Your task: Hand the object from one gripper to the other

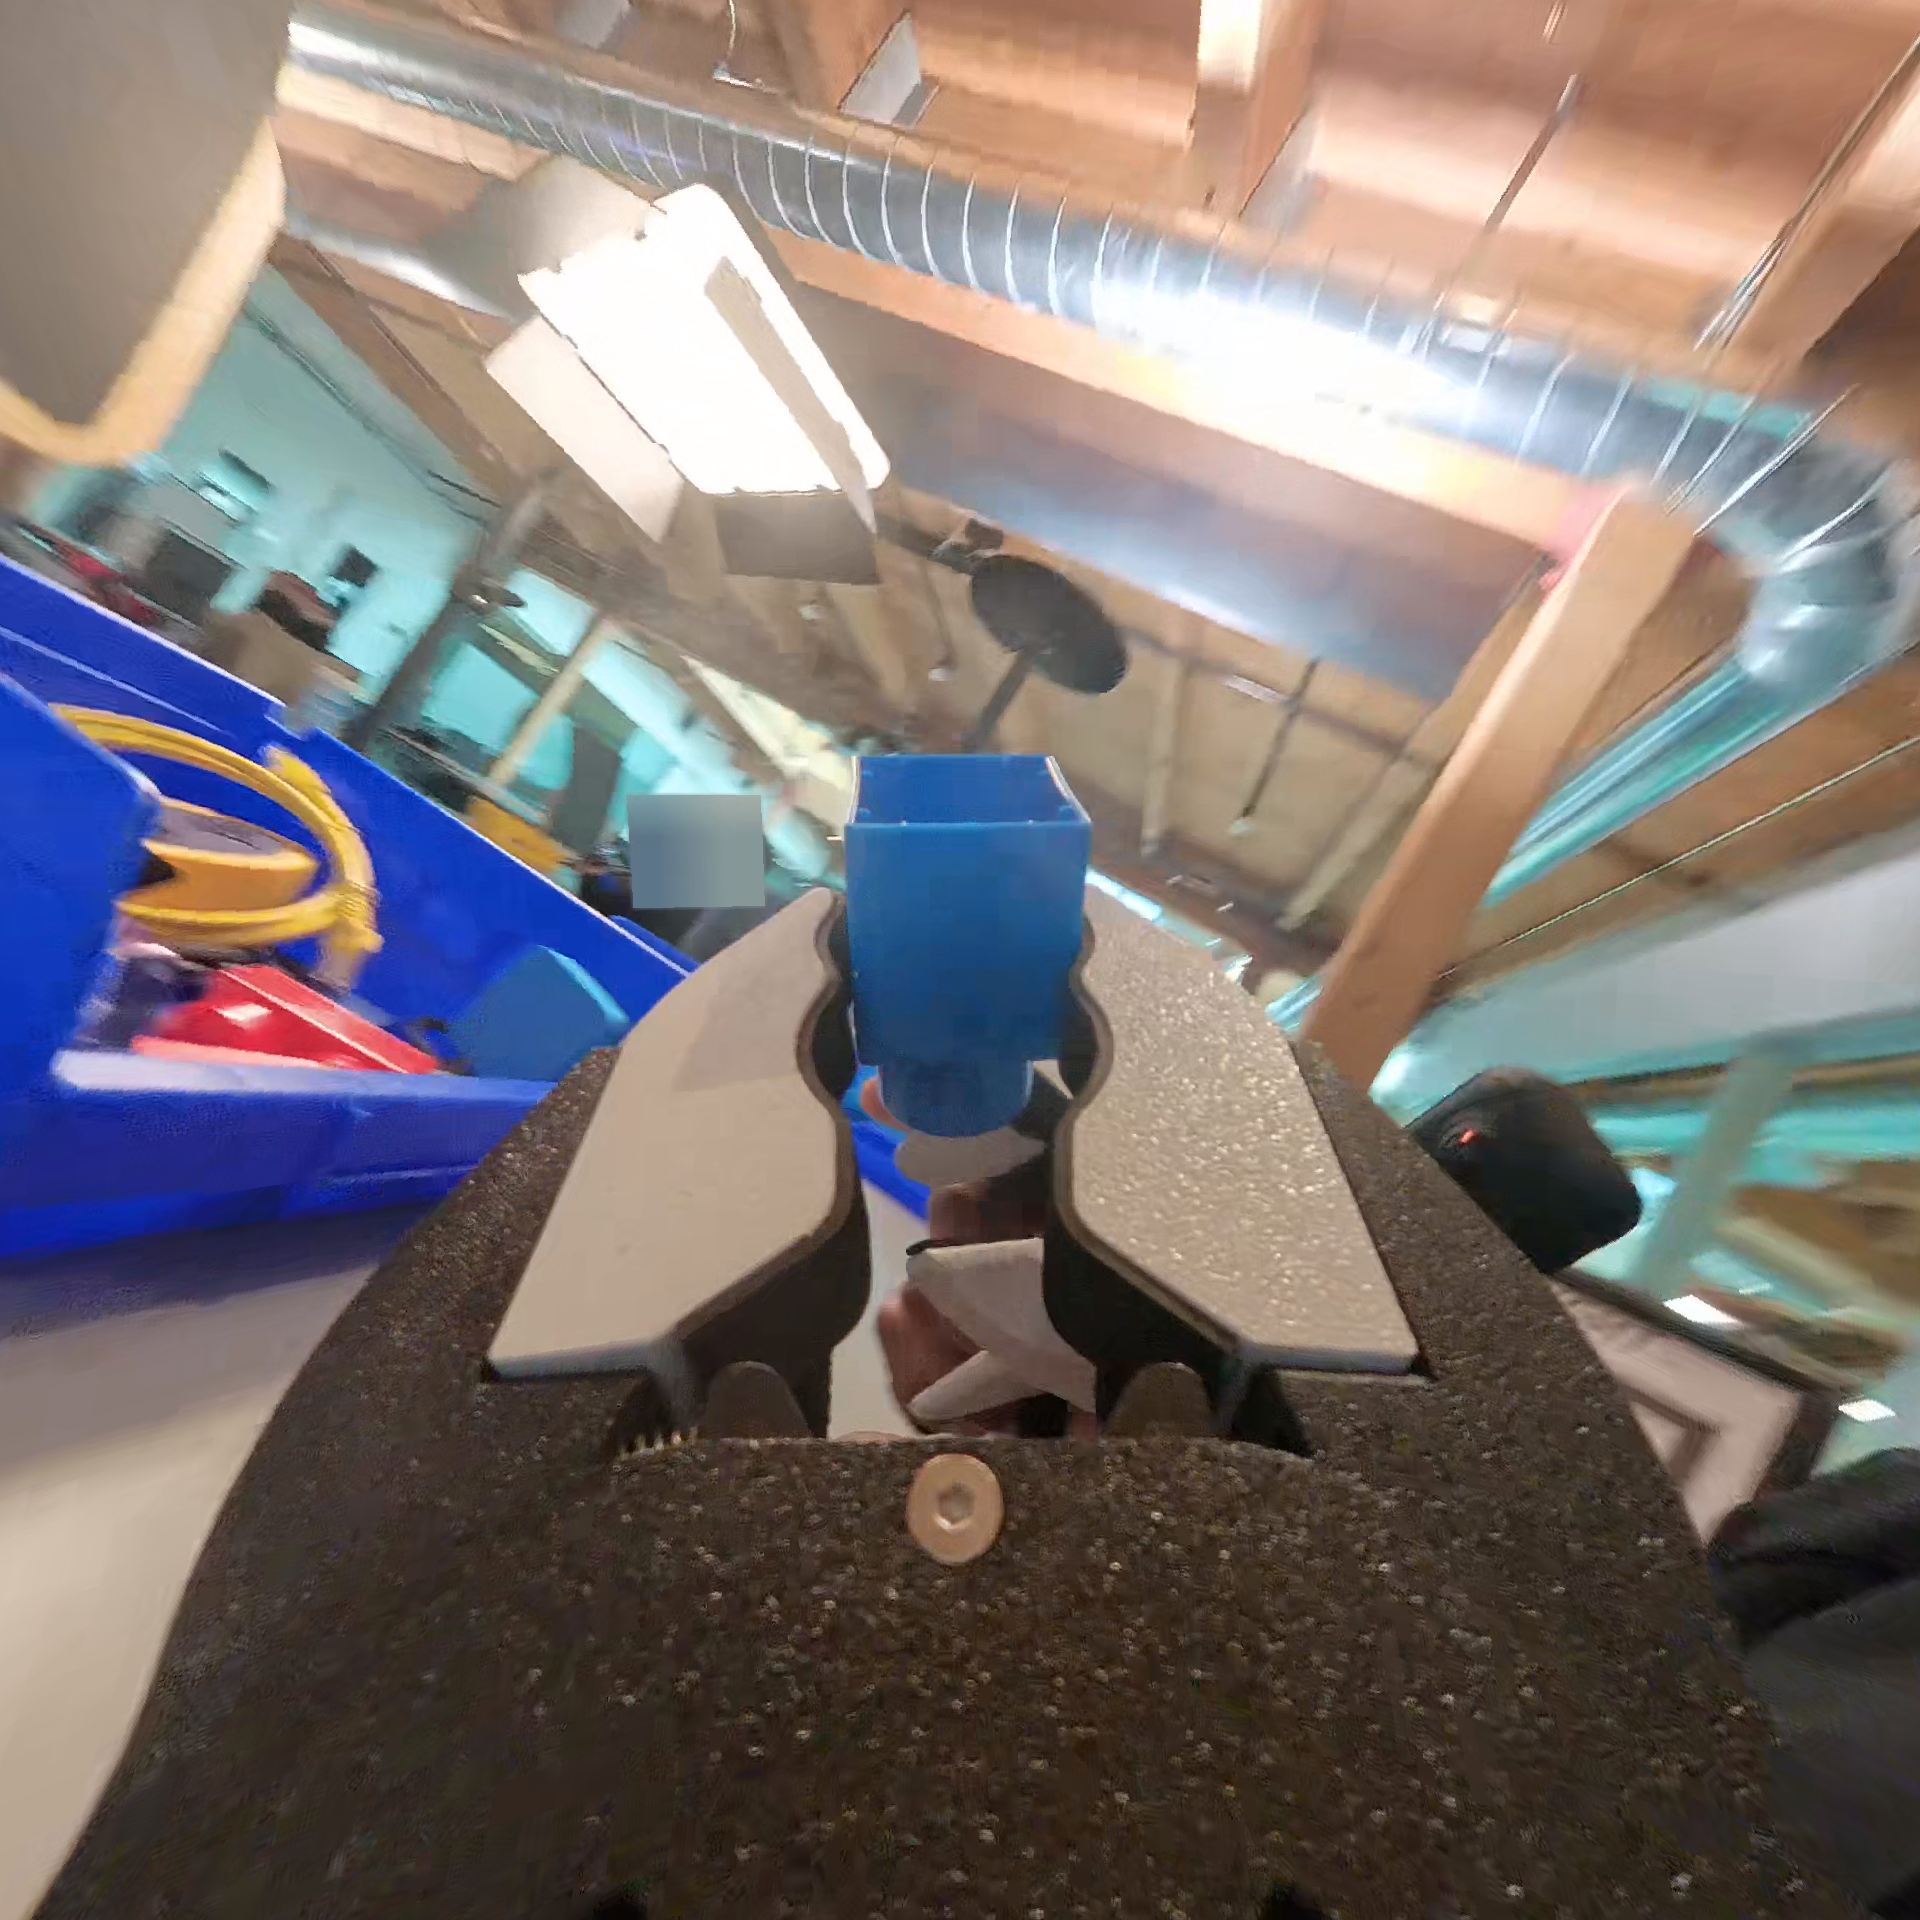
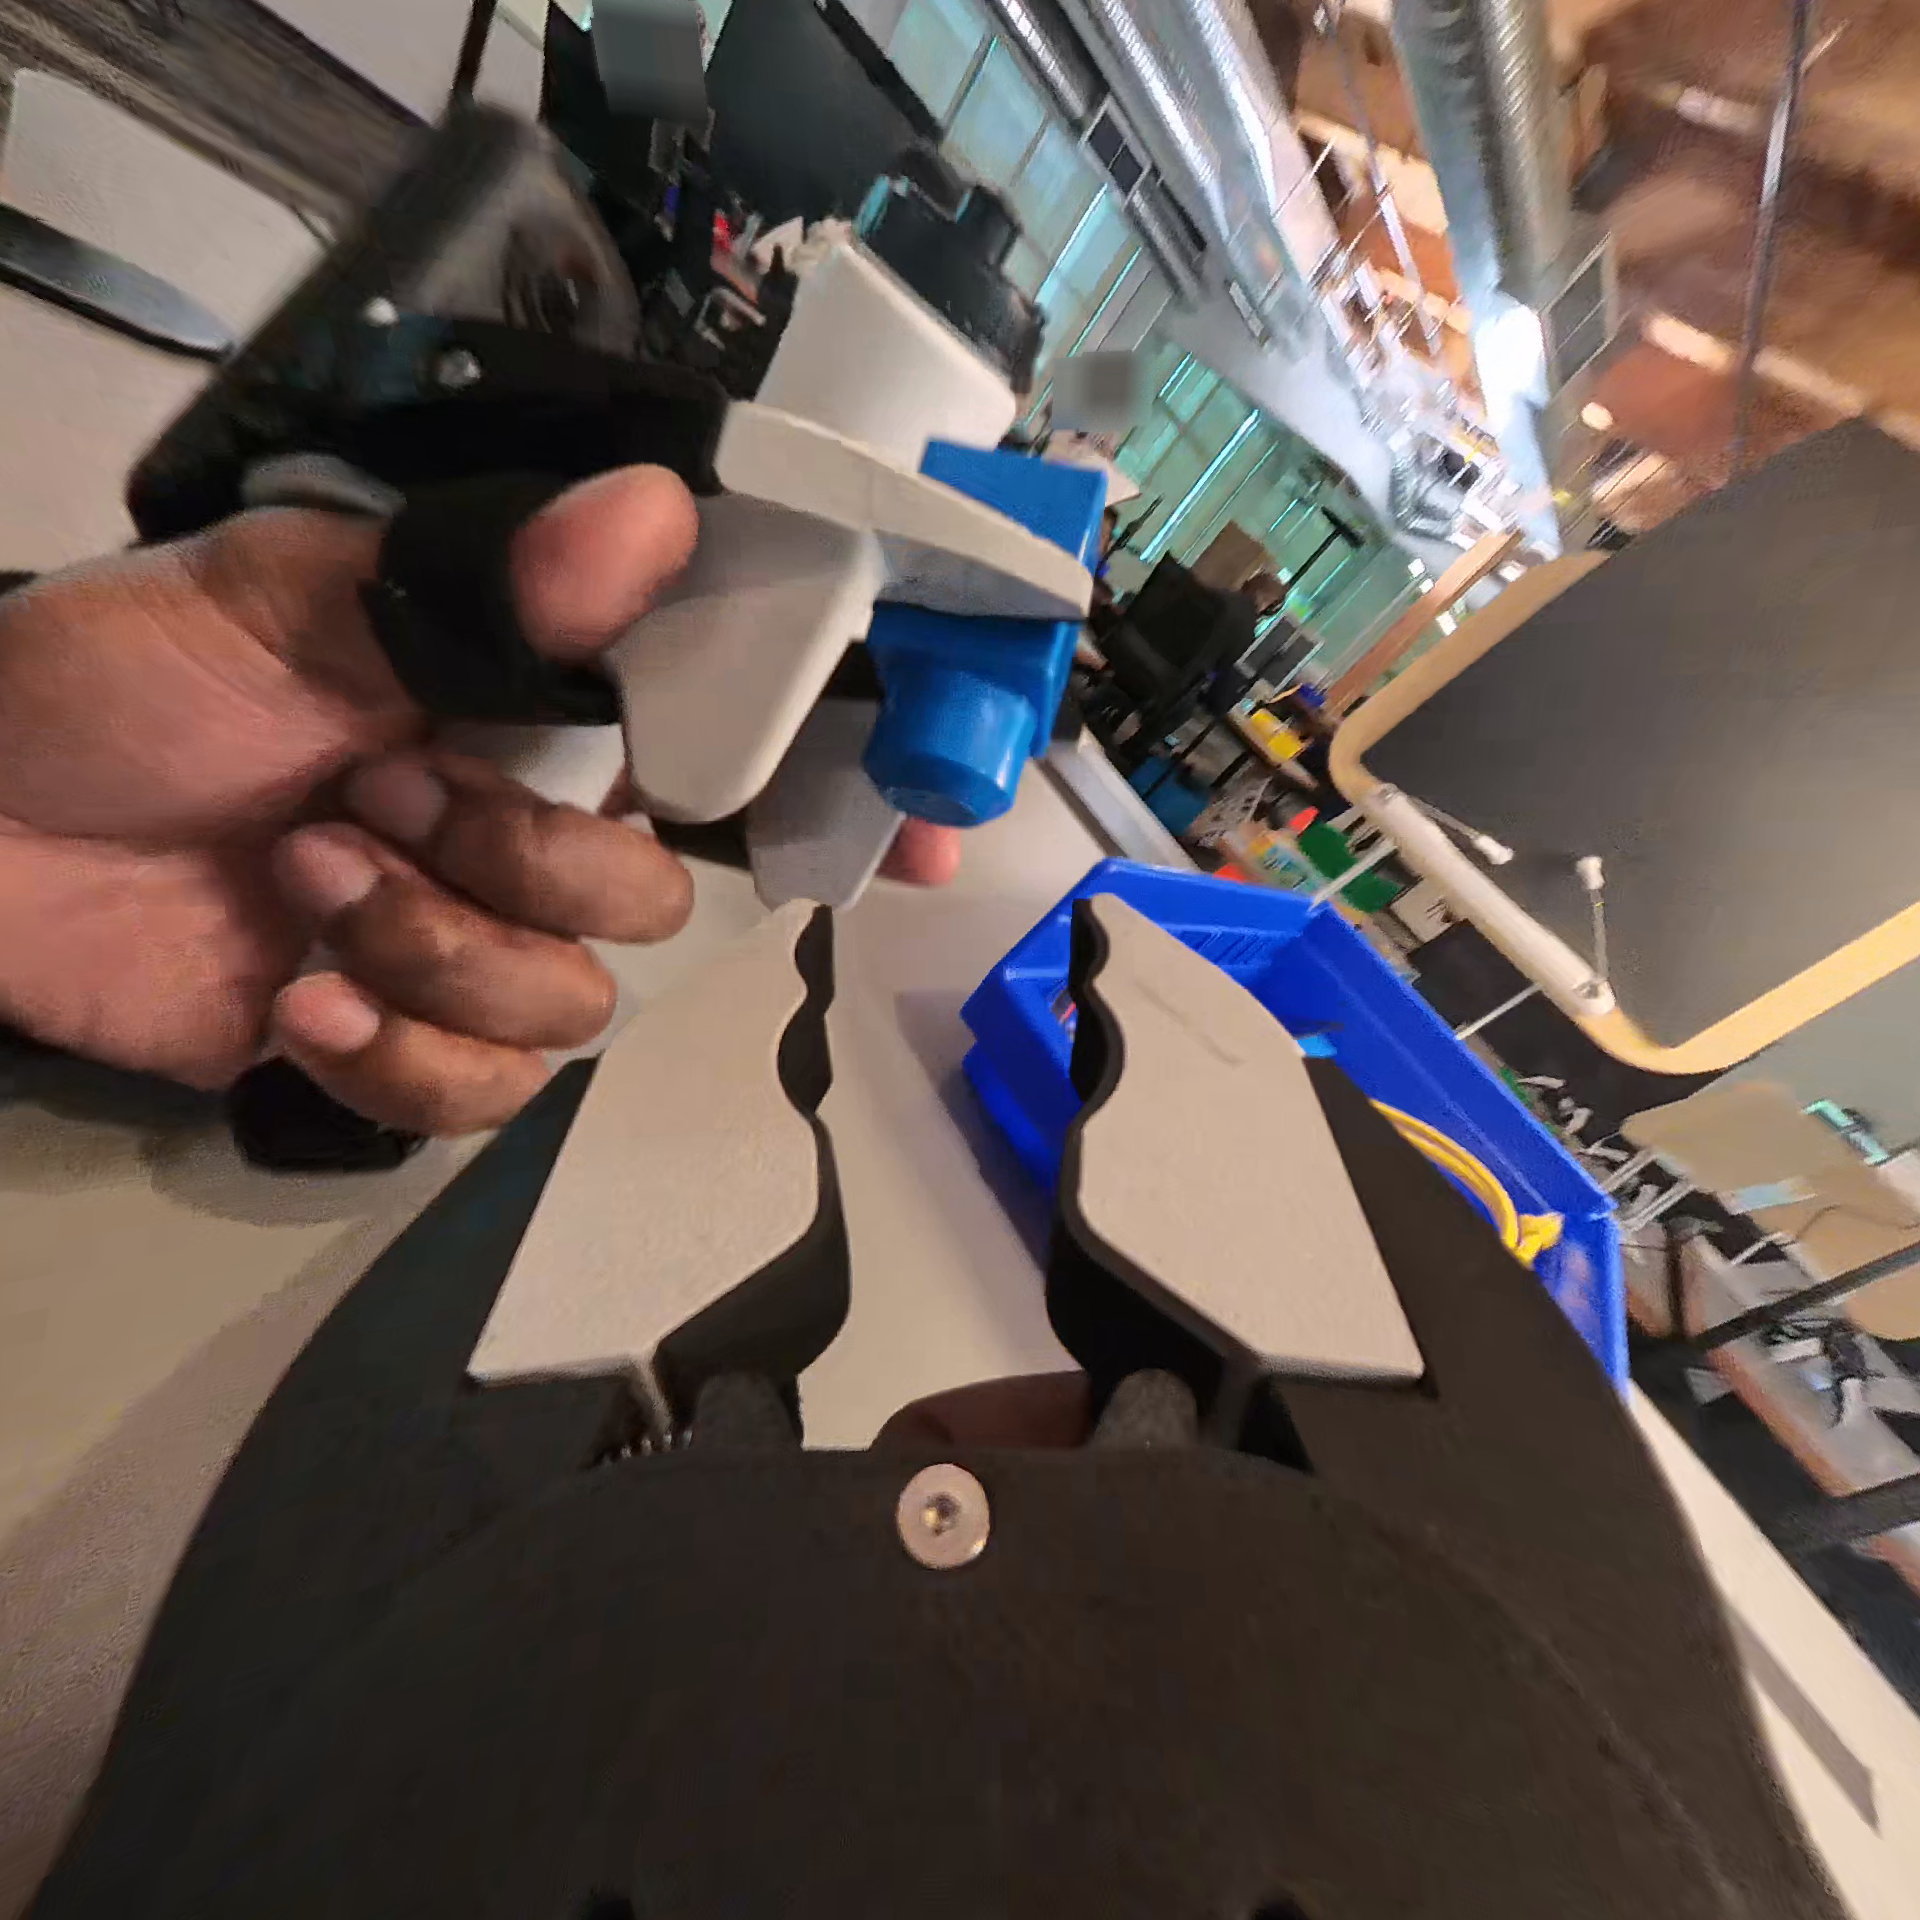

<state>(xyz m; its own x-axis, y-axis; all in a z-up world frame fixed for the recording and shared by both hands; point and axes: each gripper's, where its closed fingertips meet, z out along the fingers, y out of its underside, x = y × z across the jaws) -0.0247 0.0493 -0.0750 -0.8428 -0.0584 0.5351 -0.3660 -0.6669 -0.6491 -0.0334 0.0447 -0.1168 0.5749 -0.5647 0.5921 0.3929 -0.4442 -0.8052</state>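
Observation:
The object is a blue plastic piece (image 1: 961, 935) with a square hollow box end and a round stub end. My left gripper (image 1: 961, 925) is shut on it, the box end pointing up and away. In the right wrist view the same blue piece (image 2: 971, 665) sits between the left gripper's grey fingers (image 2: 790, 582), held by a person's hand (image 2: 312, 748) above the table. My right gripper (image 2: 951, 925) is open and empty, its tips just below the left gripper and the blue piece, not touching it.
A blue bin (image 1: 260, 1039) with yellow and red items stands on the grey table (image 2: 208, 1299); it lies just beyond my right gripper's right finger (image 2: 1434, 1049). A dark table top with a light edge (image 2: 1662, 790) stands at right. Ceiling ducts and beams fill the background. My right fingertips sit around 4 cm from my left ones.

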